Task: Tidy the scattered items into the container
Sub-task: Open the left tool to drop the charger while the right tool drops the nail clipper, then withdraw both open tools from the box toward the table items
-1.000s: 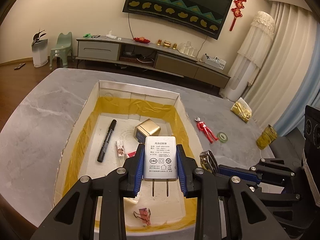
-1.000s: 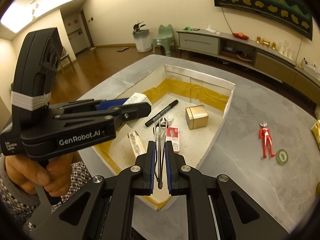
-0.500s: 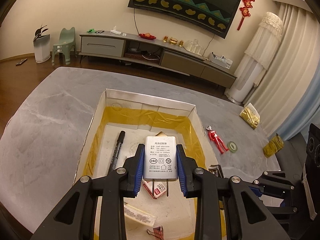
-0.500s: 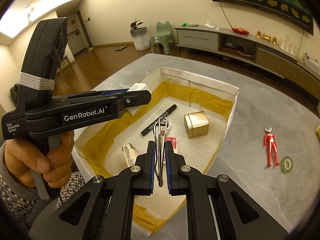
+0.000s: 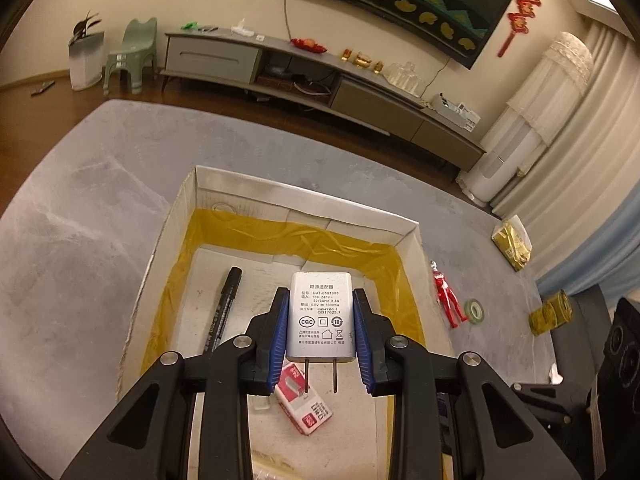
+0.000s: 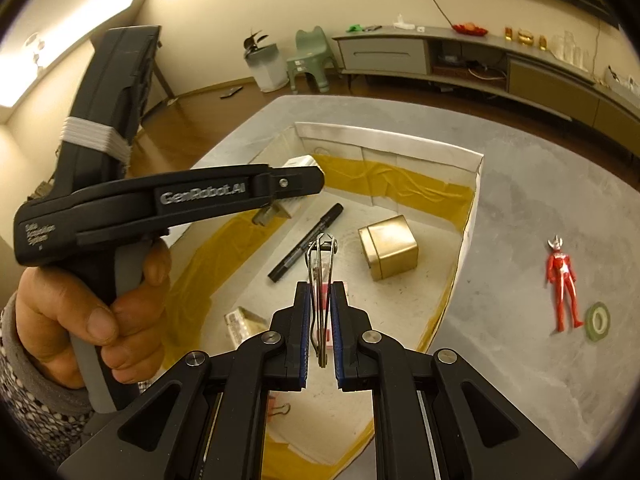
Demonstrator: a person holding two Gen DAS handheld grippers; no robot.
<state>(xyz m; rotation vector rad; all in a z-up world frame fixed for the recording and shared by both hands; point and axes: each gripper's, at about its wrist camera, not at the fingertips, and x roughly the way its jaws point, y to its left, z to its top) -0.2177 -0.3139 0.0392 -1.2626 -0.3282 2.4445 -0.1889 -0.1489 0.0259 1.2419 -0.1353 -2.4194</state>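
While both grippers hang over the open cardboard box point(image 5: 304, 204), each has a load clamped. The left gripper point(image 5: 321, 322) is closed on a white power adapter point(image 5: 321, 312), its two prongs pointing back toward the camera; over the last second it has travelled forward from the near end of the box, so the red-and-white card box point(image 5: 306, 404) now lies directly beneath it and the black marker point(image 5: 222, 312) just to its left. The right gripper point(image 6: 321, 322), its jaws nearly together, pinches a metal nail clipper point(image 6: 320, 280) edge-on and has come forward too, over the box floor, with the gold tin point(image 6: 388, 252) ahead to its right and the left gripper's handle, in the person's hand point(image 6: 80, 320), well off to its left.

That puts both loads inside the box walls, so letting go looks like the step in hand. Well to the right on the counter point(image 6: 520, 200), a red toy figure point(image 6: 562, 280), a green tape roll point(image 6: 598, 320) and gold packets point(image 5: 512, 242) remain to be collected.
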